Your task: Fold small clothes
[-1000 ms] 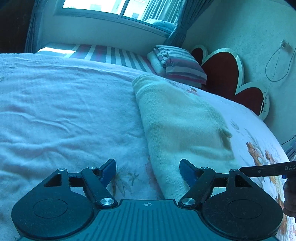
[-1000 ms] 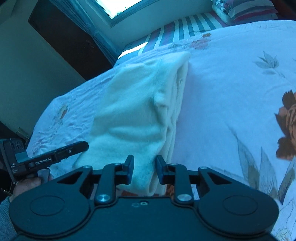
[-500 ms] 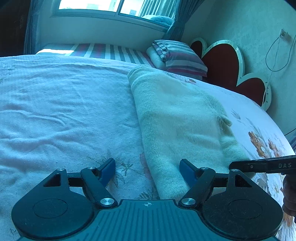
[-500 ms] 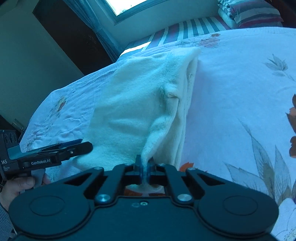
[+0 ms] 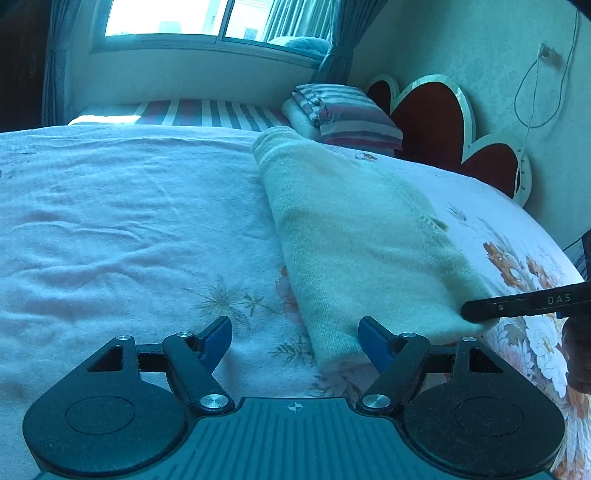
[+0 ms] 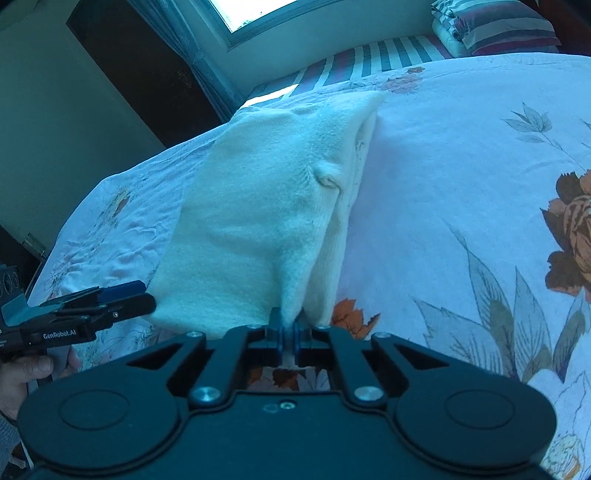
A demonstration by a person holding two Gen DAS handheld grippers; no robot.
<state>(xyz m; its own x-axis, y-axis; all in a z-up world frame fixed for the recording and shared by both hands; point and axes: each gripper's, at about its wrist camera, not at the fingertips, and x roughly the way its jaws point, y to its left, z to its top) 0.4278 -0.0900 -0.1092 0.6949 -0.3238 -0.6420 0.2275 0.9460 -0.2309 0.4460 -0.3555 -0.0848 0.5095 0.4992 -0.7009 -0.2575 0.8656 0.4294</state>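
A cream knit garment, folded into a long strip, lies on the floral bed cover. My left gripper is open just above the cover. The strip's near left corner lies between its blue pads without being pressed. My right gripper is shut on the near edge of the garment and pinches a ridge of knit between its pads. The right gripper shows from the side at the strip's near right corner. In the right wrist view the left gripper hangs open beside the strip's left corner.
Striped pillows and a red heart-shaped headboard stand beyond the garment's far end. A window and curtains lie behind. A cable hangs on the right wall. A hand holds the left gripper's handle.
The right gripper has closed on the garment's near edge and pulled up a ridge of knit. The left gripper has shifted, so the strip's near corner now lies between its open fingers.
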